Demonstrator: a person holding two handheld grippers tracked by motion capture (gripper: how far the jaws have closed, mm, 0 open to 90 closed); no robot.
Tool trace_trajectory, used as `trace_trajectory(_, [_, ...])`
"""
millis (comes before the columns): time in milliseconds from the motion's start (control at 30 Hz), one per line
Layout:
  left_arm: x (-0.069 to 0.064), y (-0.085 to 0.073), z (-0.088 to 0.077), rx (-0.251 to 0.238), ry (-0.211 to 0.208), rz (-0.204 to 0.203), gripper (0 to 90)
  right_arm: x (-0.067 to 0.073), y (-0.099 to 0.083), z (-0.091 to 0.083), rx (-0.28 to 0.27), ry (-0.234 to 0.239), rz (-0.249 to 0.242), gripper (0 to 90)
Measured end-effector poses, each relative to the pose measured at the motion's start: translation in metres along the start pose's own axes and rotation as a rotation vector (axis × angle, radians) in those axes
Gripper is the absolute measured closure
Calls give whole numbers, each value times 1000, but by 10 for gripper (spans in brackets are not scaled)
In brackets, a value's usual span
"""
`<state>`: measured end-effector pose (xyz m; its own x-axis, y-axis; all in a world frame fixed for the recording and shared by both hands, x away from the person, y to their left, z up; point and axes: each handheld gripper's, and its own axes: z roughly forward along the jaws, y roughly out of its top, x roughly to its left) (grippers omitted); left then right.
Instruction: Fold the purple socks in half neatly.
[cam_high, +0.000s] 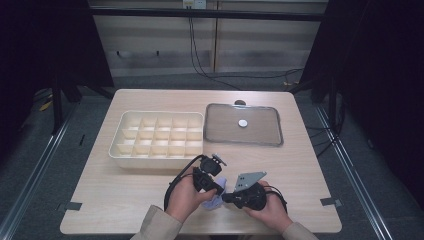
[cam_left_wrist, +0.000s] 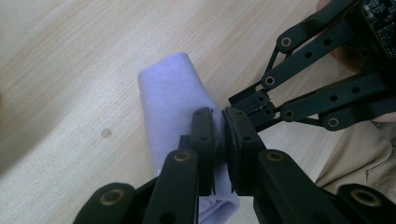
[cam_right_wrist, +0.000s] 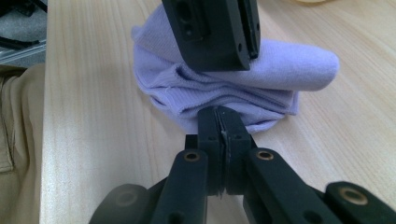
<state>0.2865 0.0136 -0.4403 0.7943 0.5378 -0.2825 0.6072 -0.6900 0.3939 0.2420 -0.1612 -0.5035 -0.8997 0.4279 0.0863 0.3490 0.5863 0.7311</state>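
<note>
A folded lavender cloth (cam_high: 215, 201) lies near the table's front edge, between the person's two hands. In the left gripper view the cloth (cam_left_wrist: 170, 93) runs under my left gripper (cam_left_wrist: 219, 126), whose jaws are closed on its upper fold. My left gripper (cam_high: 218, 191) comes at it from the left. From the right comes my right gripper (cam_high: 225, 198). Its jaws are pressed together at the cloth's near hem (cam_right_wrist: 243, 100), as my right gripper (cam_right_wrist: 219, 114) shows in its own view. The left gripper's black pads (cam_right_wrist: 210, 35) sit on the roll above.
A cream divided box (cam_high: 150, 159) with several empty compartments stands at mid-table left. Beside it lies a clear grey-rimmed lid (cam_high: 245, 142) with a small white knob (cam_high: 243, 123). Bare wood lies to the left and right of the hands. Tan sleeves enter from the bottom.
</note>
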Motion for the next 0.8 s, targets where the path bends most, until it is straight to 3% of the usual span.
trace_trajectory(333, [-2, -1, 1, 6, -2, -12, 823, 0, 0, 1, -7, -10, 2, 885])
trace_trajectory(400, [-1, -1, 2, 8, -1, 6, 823, 1, 0, 1, -8, -10, 9, 884])
trace_trajectory(800, [-3, -3, 11, 18, -13, 0, 823, -2, -1, -2, 6, -18, 29, 880])
